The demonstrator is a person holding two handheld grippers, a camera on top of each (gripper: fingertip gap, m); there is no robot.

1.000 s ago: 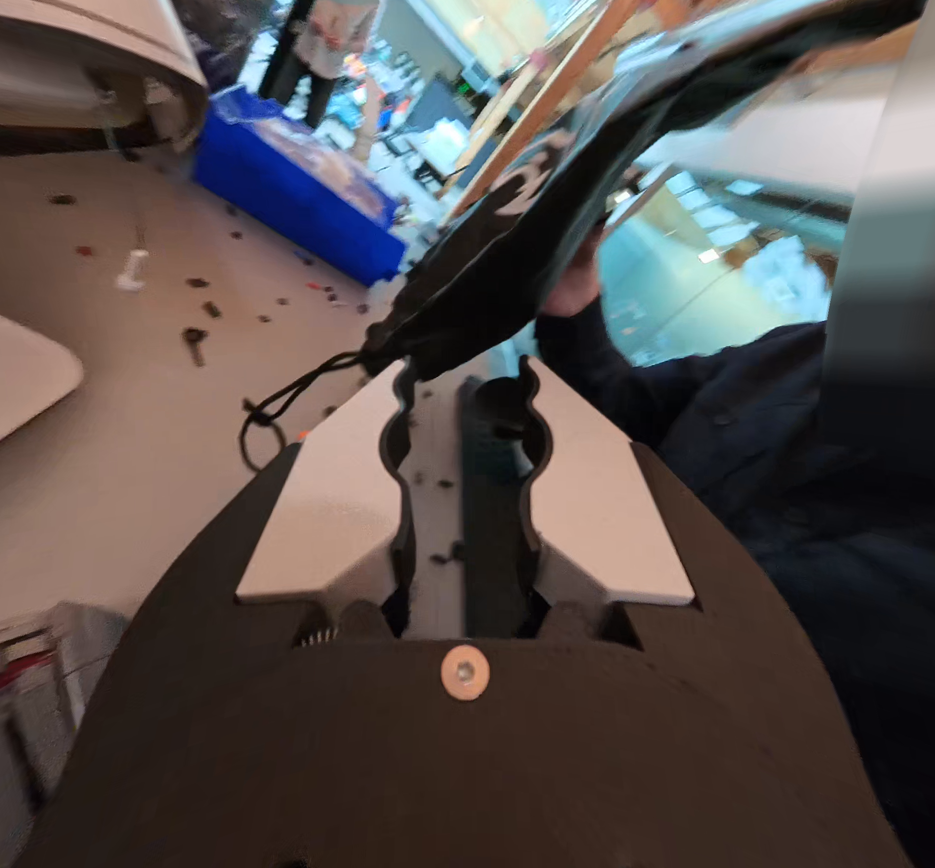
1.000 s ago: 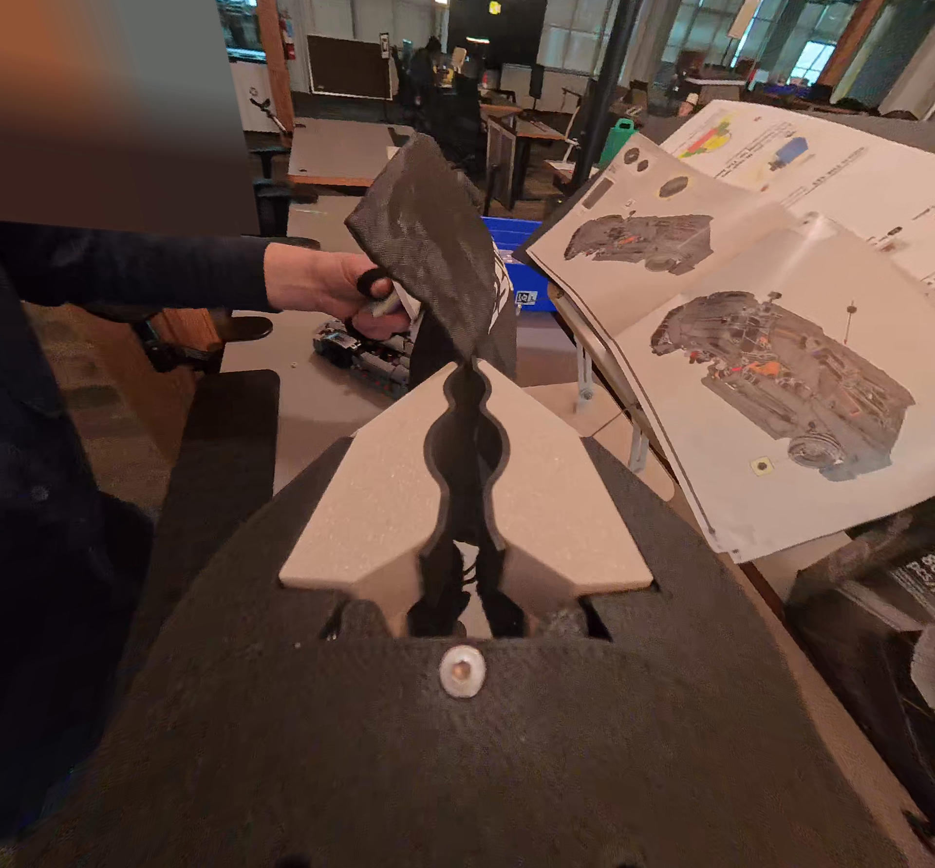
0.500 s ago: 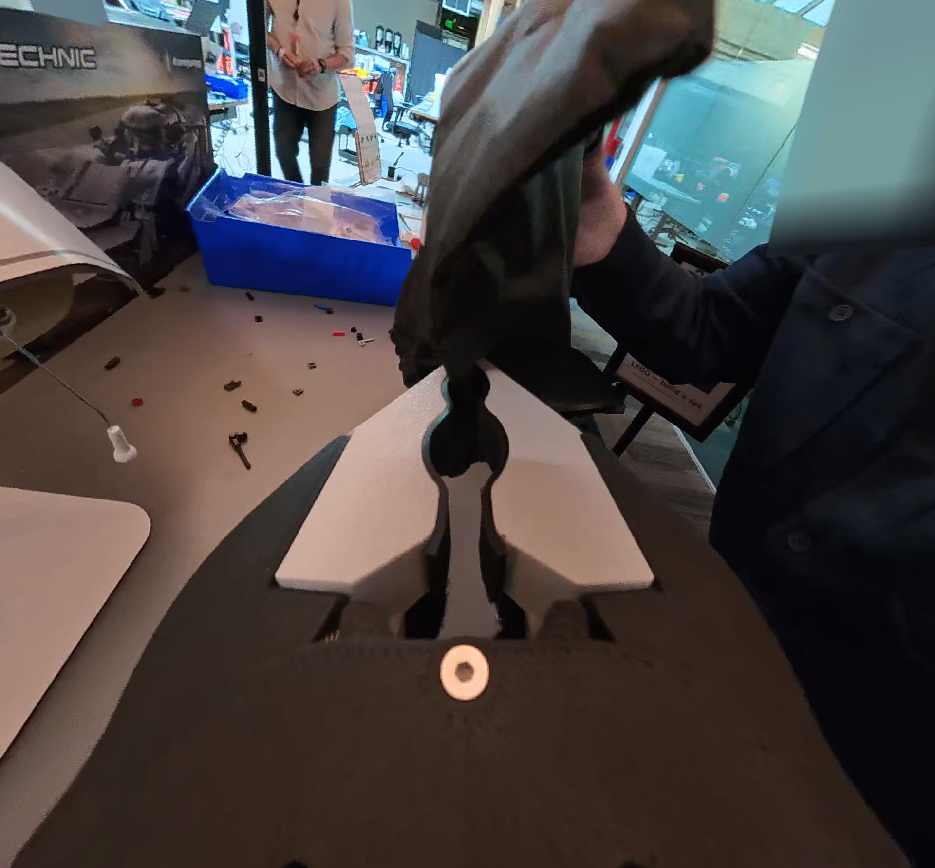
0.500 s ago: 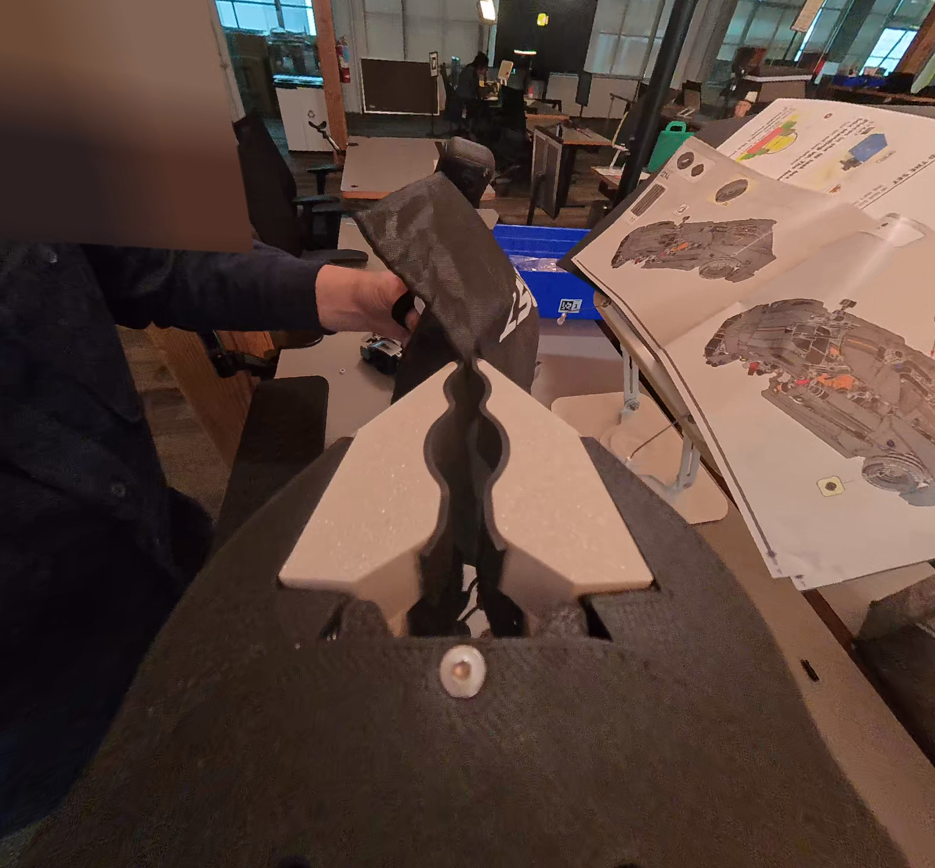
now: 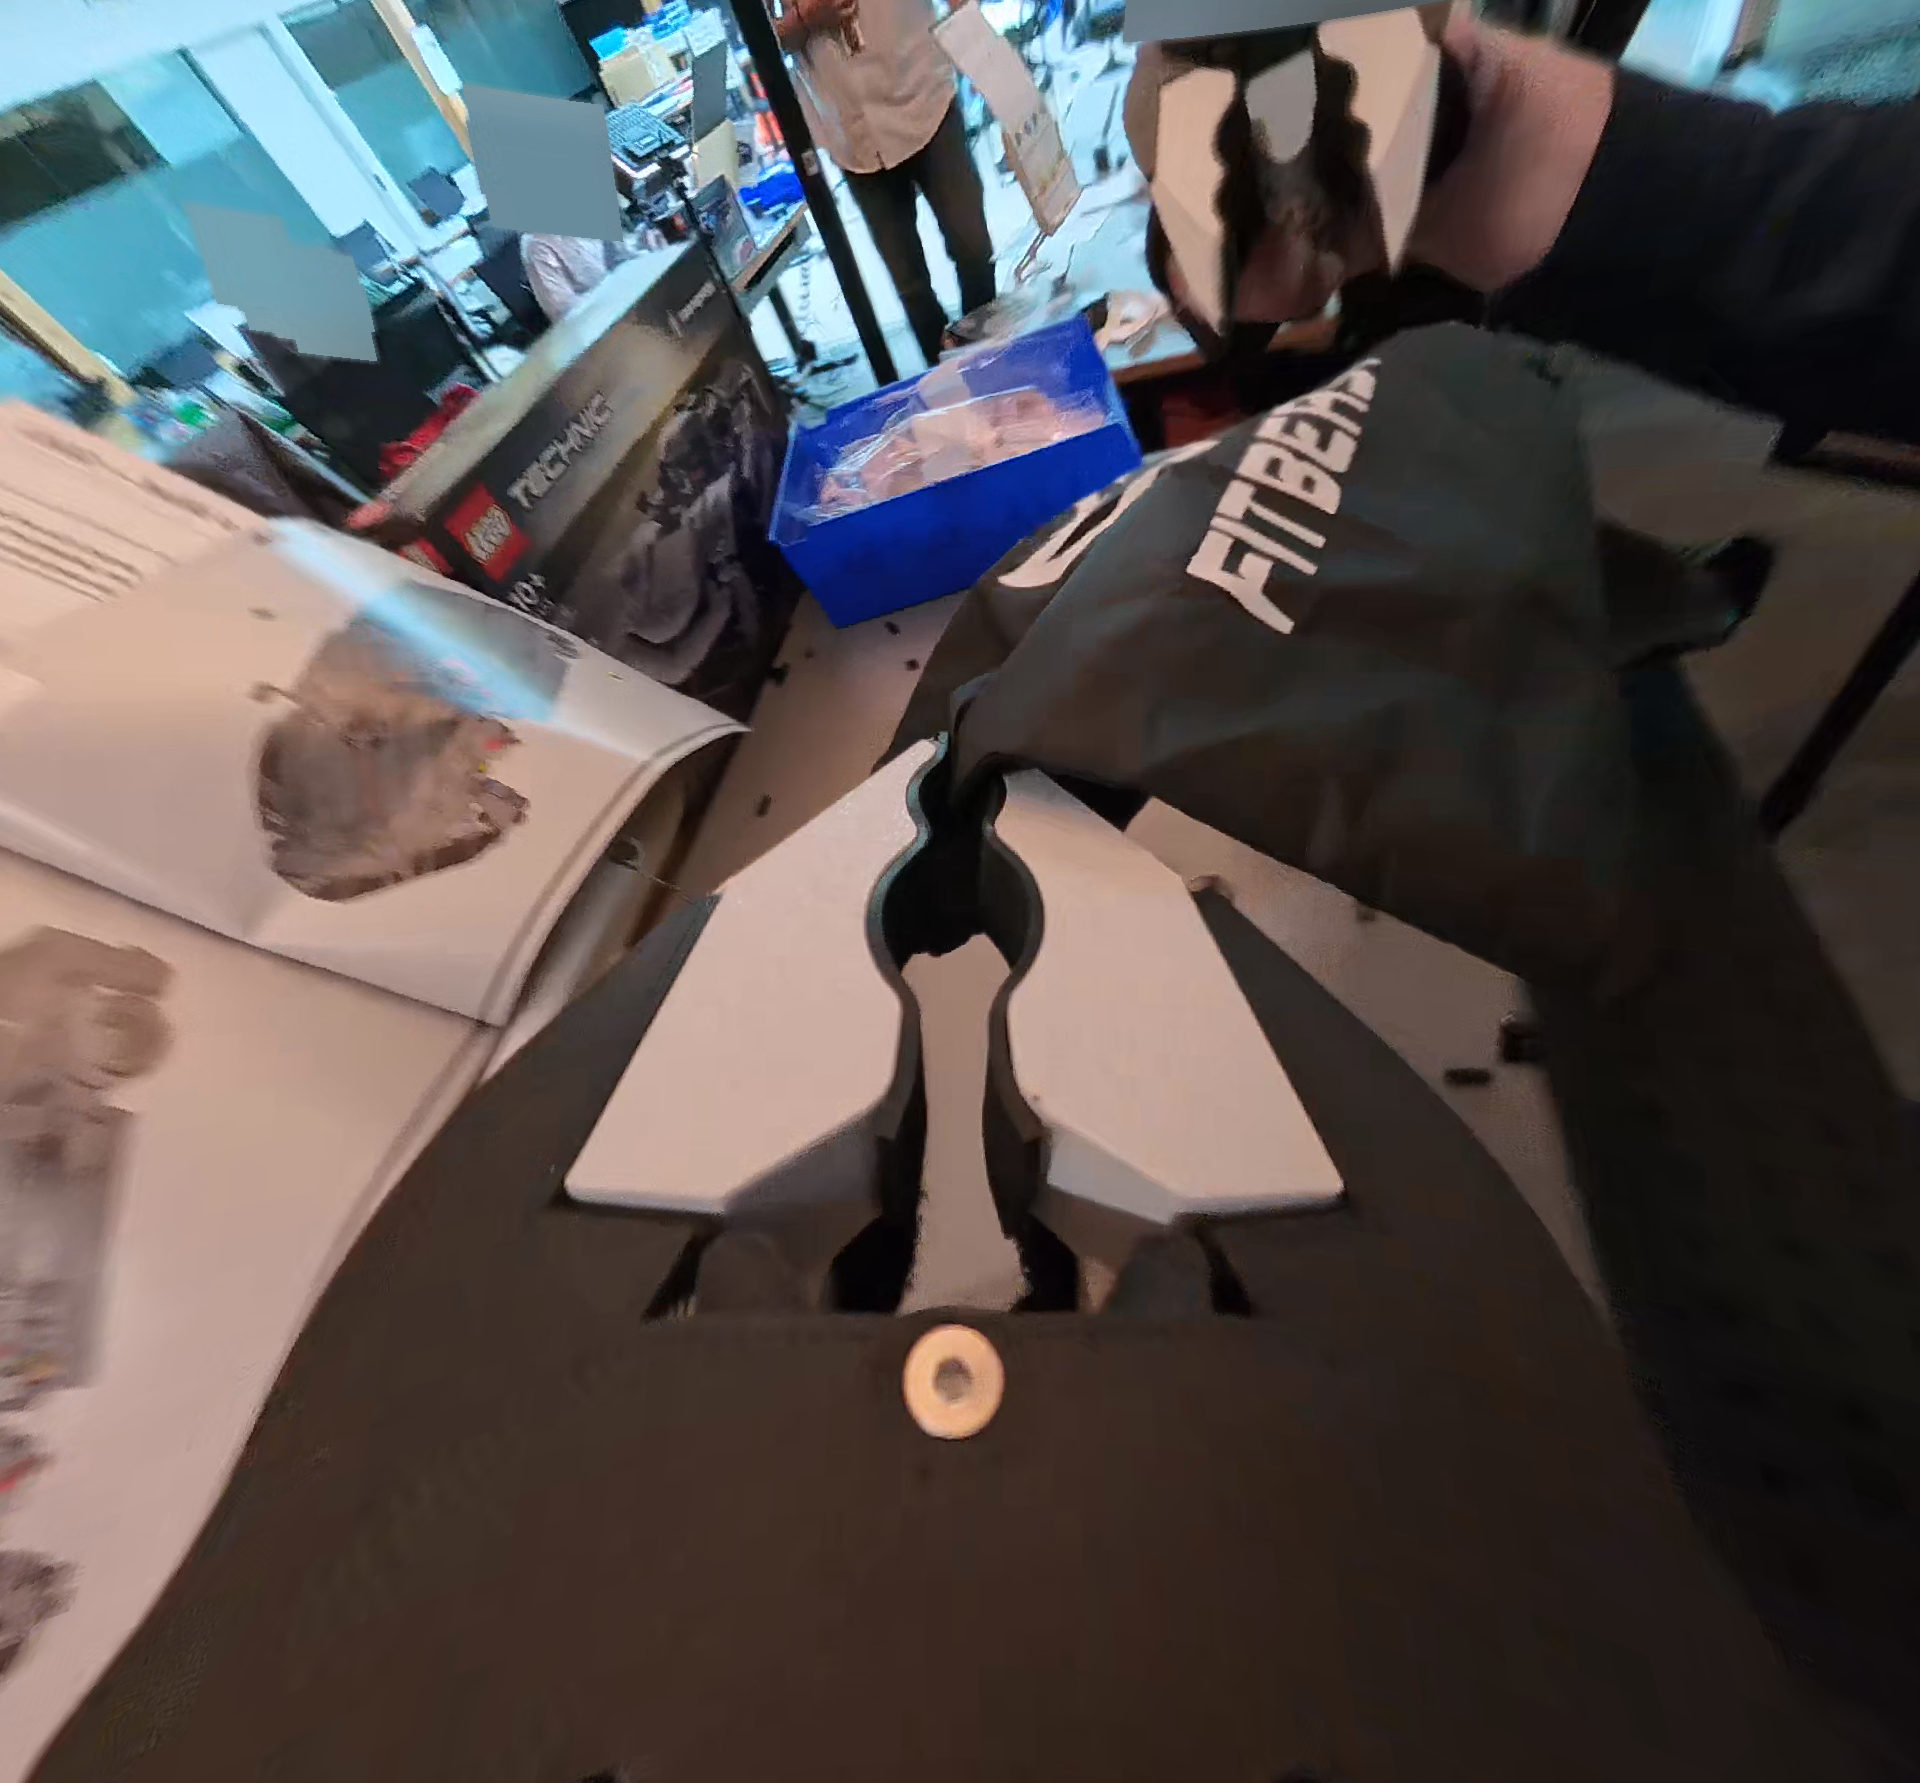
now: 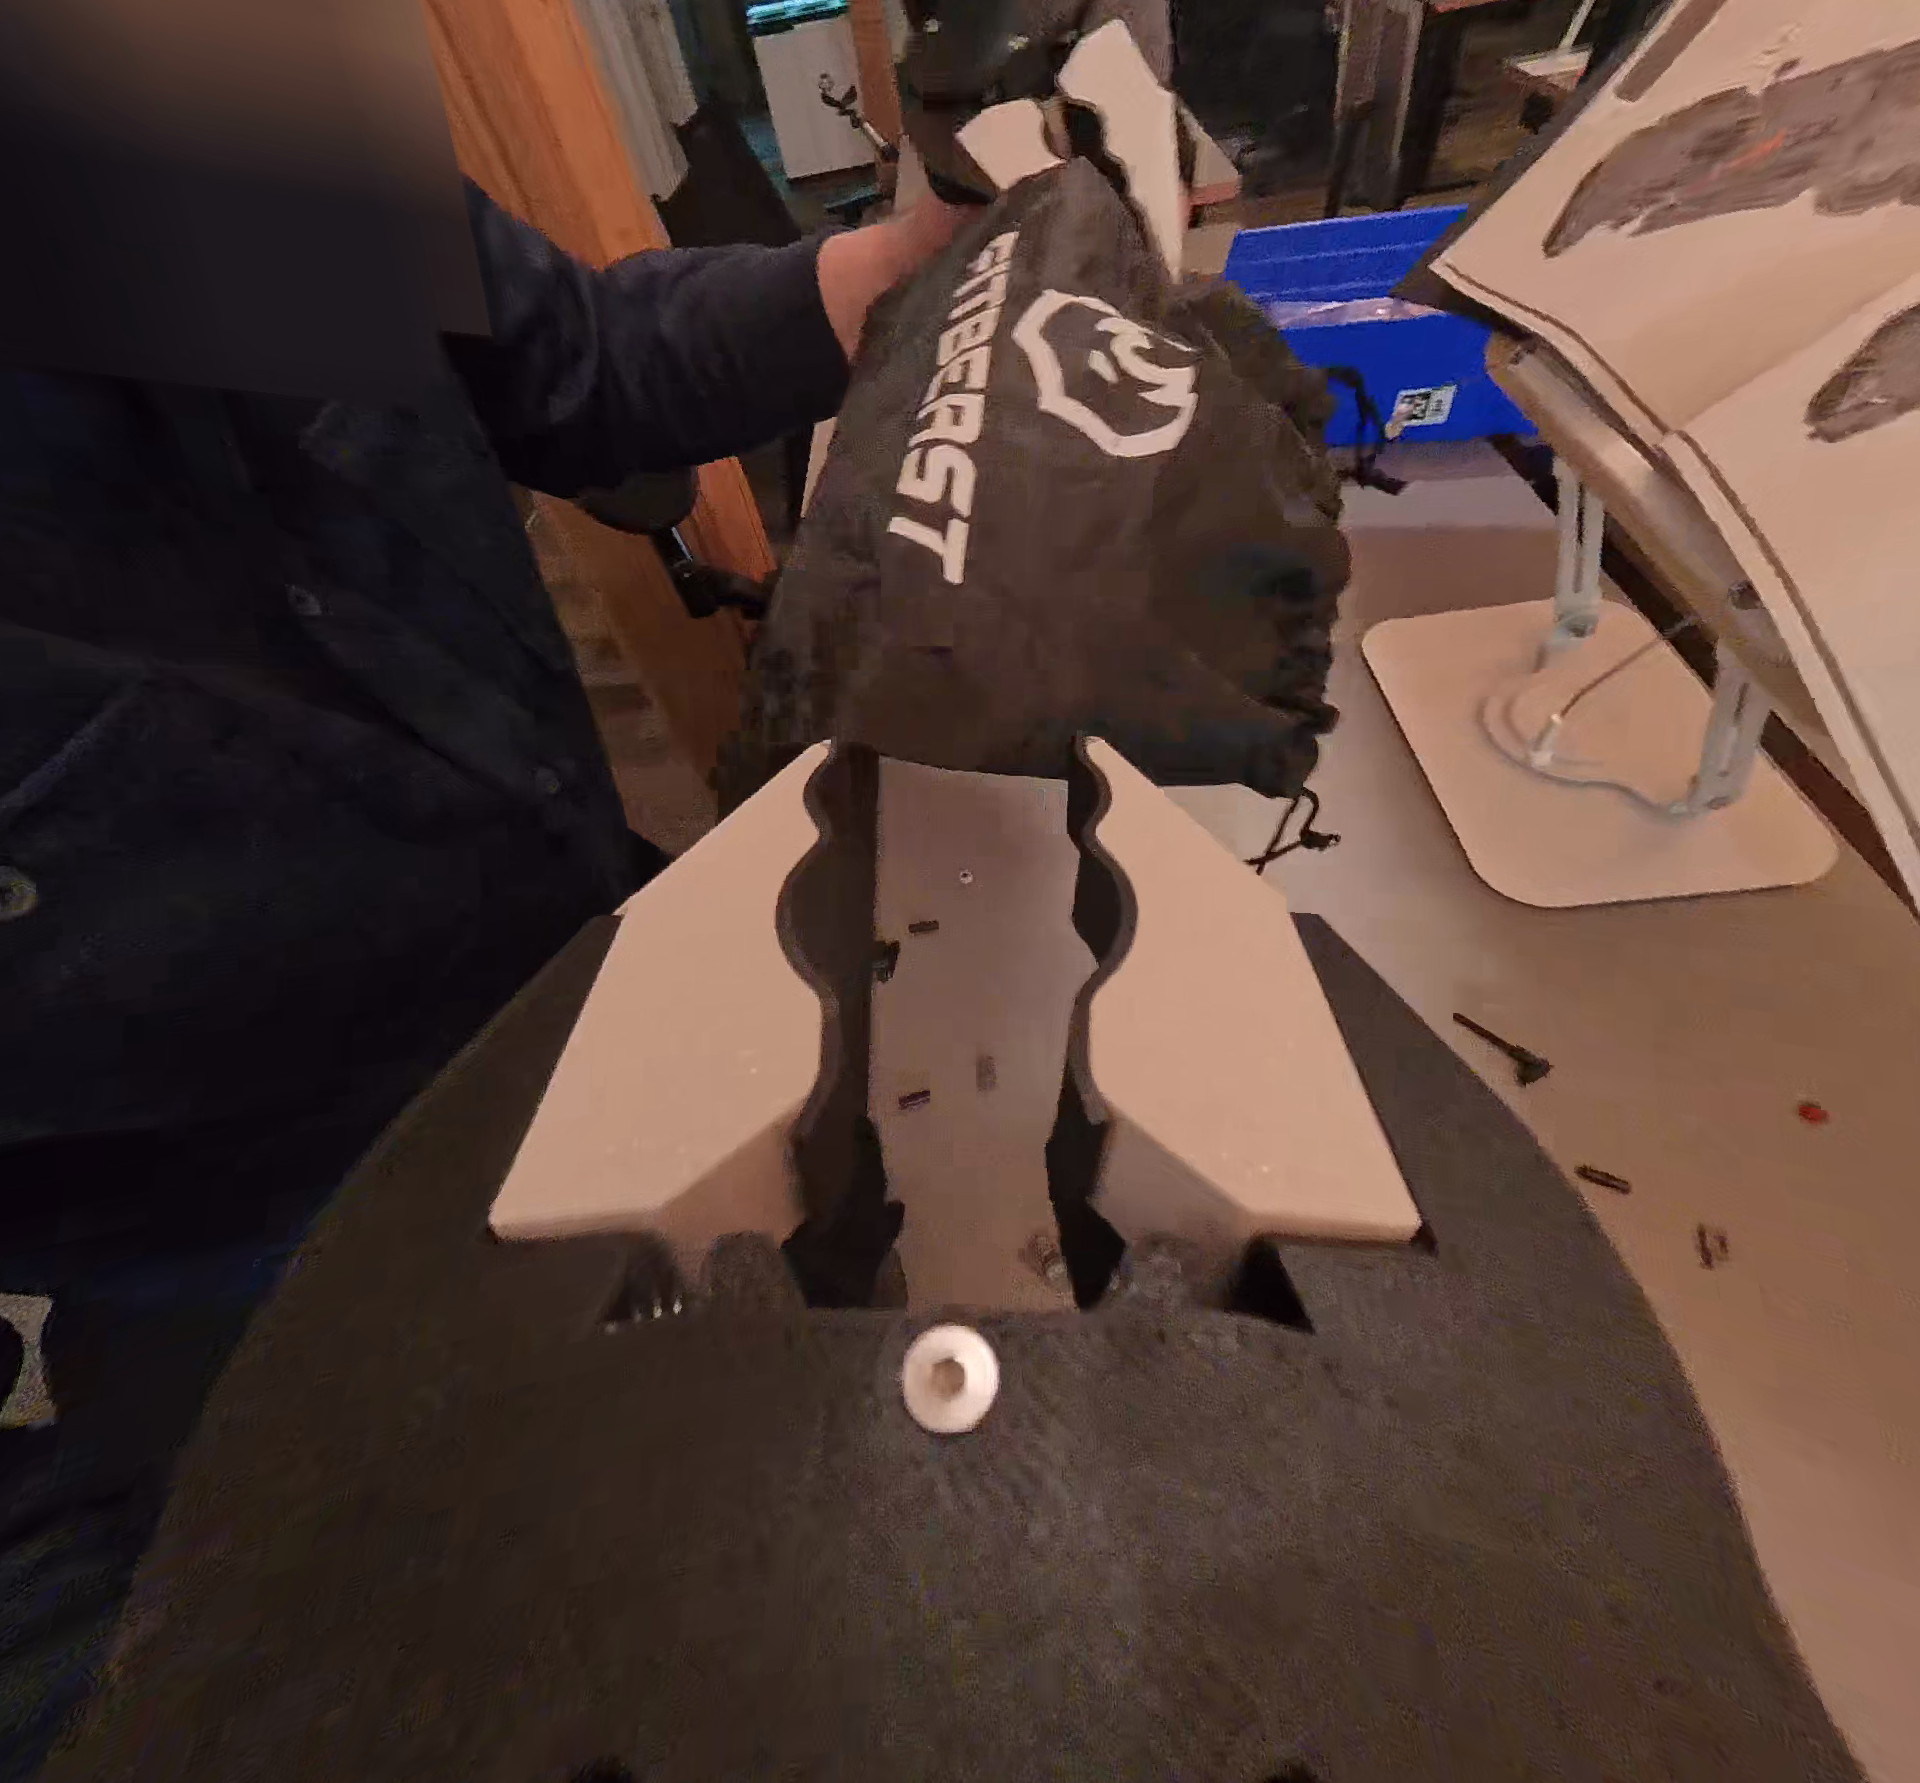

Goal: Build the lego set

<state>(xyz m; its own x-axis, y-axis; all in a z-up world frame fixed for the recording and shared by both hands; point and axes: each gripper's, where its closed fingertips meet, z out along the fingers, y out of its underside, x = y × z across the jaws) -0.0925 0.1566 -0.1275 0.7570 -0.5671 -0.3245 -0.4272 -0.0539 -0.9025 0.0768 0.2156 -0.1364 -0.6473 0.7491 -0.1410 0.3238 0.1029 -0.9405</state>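
A black drawstring bag [image 5: 1351, 653] with white print hangs over the table. My left gripper [image 5: 961, 783] is shut on one corner of it. In the right wrist view the bag [image 6: 1039, 538] hangs from the left gripper [image 6: 1060, 144] at the top, beside a hand [image 6: 883, 268]. My right gripper [image 6: 961, 757] is open, its fingers spread just under the bag's lower edge, holding nothing. It also shows far off in the left wrist view [image 5: 1288, 133]. Small dark lego pieces [image 6: 1507, 1047] lie scattered on the table [image 6: 1558, 1162].
An open instruction booklet [image 5: 312, 746] lies on a white stand [image 6: 1600, 767] at the table's side. A blue bin [image 5: 935, 528] with clear bags and a dark lego box [image 5: 623, 528] stand at the far edge. A person [image 5: 894, 71] stands beyond. There is about 20 cm between the tips of the two grippers.
My right gripper has opened and let go of the bag. My left gripper has shut on the bag and now holds it alone. Both views have swung round.
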